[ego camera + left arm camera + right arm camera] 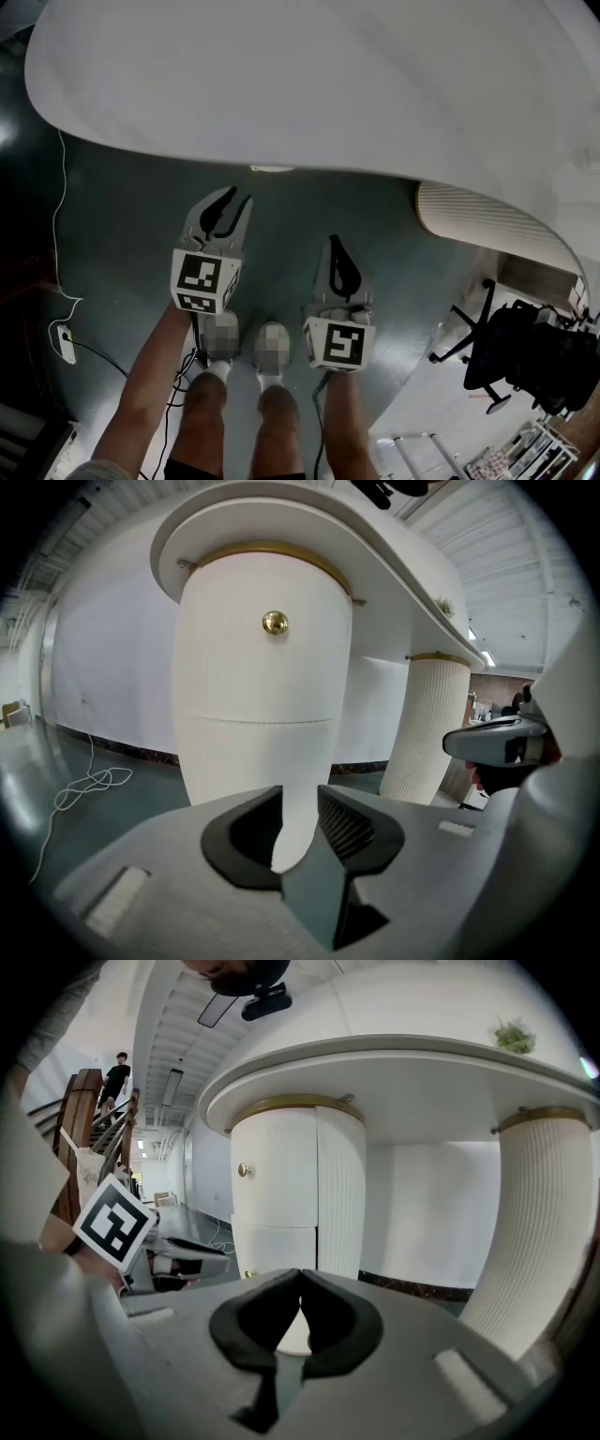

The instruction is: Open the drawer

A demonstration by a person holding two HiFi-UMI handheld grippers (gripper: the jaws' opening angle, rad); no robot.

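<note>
The left gripper (pixel 298 803), its jaws partly apart and empty, faces the drawer (pixel 253 667) and its brass knob (pixel 275 622). The right gripper (pixel 300 1277) has its jaw tips together, holding nothing.

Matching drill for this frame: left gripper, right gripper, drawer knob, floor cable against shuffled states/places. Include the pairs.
1 left gripper
2 right gripper
3 knob
4 cable

A brass, on the pedestal front
B jaws together
C loose on the floor
D jaws apart, nothing between

Pairs: 1-D, 2-B, 3-A, 4-C
</note>
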